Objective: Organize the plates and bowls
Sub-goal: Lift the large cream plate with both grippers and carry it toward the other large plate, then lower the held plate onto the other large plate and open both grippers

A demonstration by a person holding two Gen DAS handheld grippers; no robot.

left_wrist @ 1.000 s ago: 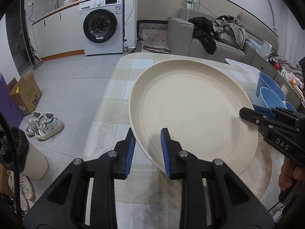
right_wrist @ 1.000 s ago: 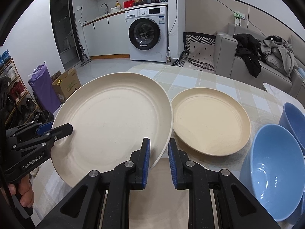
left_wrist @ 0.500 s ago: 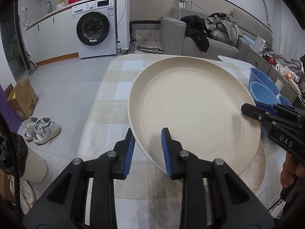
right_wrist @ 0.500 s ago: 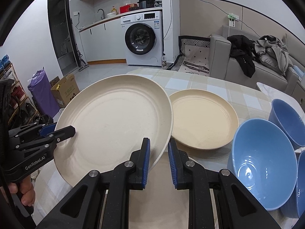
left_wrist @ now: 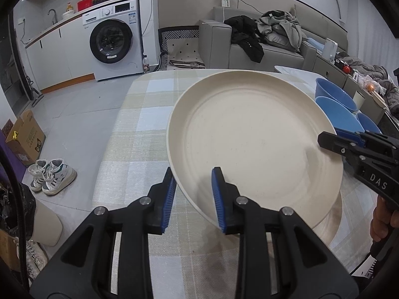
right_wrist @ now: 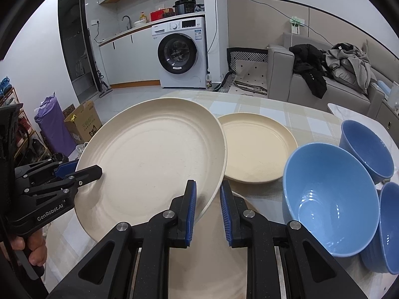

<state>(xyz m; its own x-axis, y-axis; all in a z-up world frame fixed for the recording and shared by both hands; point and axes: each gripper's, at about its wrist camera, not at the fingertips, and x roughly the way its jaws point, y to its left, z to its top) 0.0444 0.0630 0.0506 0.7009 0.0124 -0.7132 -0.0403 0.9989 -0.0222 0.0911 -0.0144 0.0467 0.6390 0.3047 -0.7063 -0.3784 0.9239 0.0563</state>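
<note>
The table (left_wrist: 139, 134) wears a checked cloth in pale green, grey and white, and its far edge gives onto a grey tiled floor. Both grippers clamp the large cream plate (left_wrist: 251, 144), which is lifted clear of the cloth and tilted: the left gripper (left_wrist: 192, 196) pinches its near-left rim between narrow blue pads, and the right gripper (right_wrist: 207, 206) pinches the opposite rim the same way. Under the raised plate, part of another cream plate (left_wrist: 329, 226) lies flat on the cloth. In the right wrist view a smaller cream plate (right_wrist: 254, 149) rests on the table just behind the lifted one, and three blue bowls (right_wrist: 329, 196) crowd together at the right side, the nearest one the largest.

Beyond the table stands a white washing machine (left_wrist: 114, 42) under a counter with a sink and a black cooker. A grey sofa (left_wrist: 269, 49) heaped with dark and grey clothes (left_wrist: 274, 30) lines the far wall. On the floor to the left sit a cardboard box (left_wrist: 25, 134) and a pair of white sneakers (left_wrist: 52, 174); a purple bag (right_wrist: 53, 124) stands near a shoe rack in the right wrist view
</note>
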